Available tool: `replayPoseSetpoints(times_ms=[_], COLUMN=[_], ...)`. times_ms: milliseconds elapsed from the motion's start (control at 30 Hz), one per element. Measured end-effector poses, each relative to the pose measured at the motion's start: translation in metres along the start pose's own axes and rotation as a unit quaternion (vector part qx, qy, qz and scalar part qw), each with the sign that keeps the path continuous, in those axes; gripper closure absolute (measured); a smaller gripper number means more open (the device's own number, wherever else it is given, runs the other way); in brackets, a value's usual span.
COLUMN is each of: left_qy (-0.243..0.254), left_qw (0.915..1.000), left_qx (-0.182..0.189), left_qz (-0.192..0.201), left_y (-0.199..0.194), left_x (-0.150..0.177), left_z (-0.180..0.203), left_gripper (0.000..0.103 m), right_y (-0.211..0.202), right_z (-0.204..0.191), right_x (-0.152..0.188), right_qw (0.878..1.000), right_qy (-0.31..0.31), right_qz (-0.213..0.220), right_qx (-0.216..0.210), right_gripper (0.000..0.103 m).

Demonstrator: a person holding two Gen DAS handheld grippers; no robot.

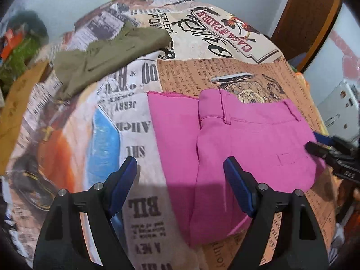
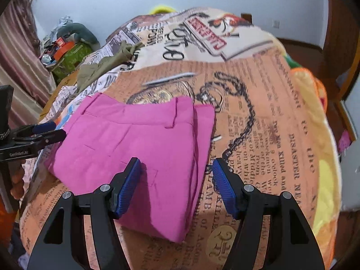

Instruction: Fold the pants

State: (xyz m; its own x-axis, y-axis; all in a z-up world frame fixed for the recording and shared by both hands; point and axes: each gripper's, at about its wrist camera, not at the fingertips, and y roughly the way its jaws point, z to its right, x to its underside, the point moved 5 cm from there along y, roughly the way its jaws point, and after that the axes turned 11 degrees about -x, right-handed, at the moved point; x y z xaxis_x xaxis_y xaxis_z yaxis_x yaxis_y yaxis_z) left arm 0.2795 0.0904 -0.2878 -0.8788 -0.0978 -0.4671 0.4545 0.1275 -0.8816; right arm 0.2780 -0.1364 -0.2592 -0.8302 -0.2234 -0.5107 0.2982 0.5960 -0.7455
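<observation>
1 pink pants [image 1: 236, 144], 1 olive garment [image 1: 108, 60], 1 printed cloth [image 1: 139, 139], 2 grippers.

We see the folded pants [image 1: 236, 139] lying on the printed bedspread [image 1: 126, 117] at centre right of the left wrist frame. A second folded garment [image 1: 108, 56] lies on it well apart, at upper left, behind the pants.

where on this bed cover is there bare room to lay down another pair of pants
Bare cover lies right of the pink pants, out to the cover's right edge, and between them and the olive pants. It is crowded at the far left, by the clutter pile.
</observation>
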Motion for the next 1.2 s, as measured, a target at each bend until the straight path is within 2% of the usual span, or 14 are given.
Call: replayPoseSetpoints(times_ms=[100,267,600,633,700,733,800,1033,1200], left_qy=[-0.016,-0.028,-0.009,-0.009,-0.009,-0.009,0.000,0.023,0.036], left_qw=[0.9995,0.9981,0.9976,0.9975,0.9967,0.9965,0.9966,0.9980,0.9985], left_qx=[0.026,0.047,0.059,0.060,0.071,0.074,0.075,0.058,0.040], left_qz=[-0.011,-0.026,-0.036,-0.036,-0.040,-0.039,-0.033,-0.005,0.009], left_y=[0.006,0.018,0.035,0.036,0.037,0.036,0.034,0.022,0.009], left_x=[-0.002,-0.006,-0.021,-0.022,-0.024,-0.026,-0.026,-0.027,-0.027], left_z=[-0.001,0.001,0.018,0.019,0.024,0.026,0.031,0.037,0.040], left_gripper=[0.023,0.019,0.018,0.021,0.041,0.049,0.056,0.076,0.083], right_y=[0.006,0.010,0.019,0.020,0.021,0.021,0.020,0.020,0.011], right_z=[0.005,0.009,0.021,0.022,0.022,0.022,0.022,0.020,0.011], right_x=[0.001,-0.003,-0.013,-0.015,-0.016,-0.017,-0.018,-0.023,-0.030], right_qw=[1.000,0.999,0.996,0.995,0.995,0.995,0.995,0.995,0.997], right_qy=[0.013,0.023,0.046,0.048,0.050,0.049,0.047,0.043,0.018], right_qz=[-0.008,-0.012,-0.009,-0.008,-0.007,-0.006,-0.002,0.008,0.026], right_qx=[-0.021,-0.042,-0.080,-0.084,-0.087,-0.088,-0.091,-0.085,-0.075], right_gripper=[0.041,0.040,0.039,0.039,0.039,0.043,0.053,0.077,0.088])
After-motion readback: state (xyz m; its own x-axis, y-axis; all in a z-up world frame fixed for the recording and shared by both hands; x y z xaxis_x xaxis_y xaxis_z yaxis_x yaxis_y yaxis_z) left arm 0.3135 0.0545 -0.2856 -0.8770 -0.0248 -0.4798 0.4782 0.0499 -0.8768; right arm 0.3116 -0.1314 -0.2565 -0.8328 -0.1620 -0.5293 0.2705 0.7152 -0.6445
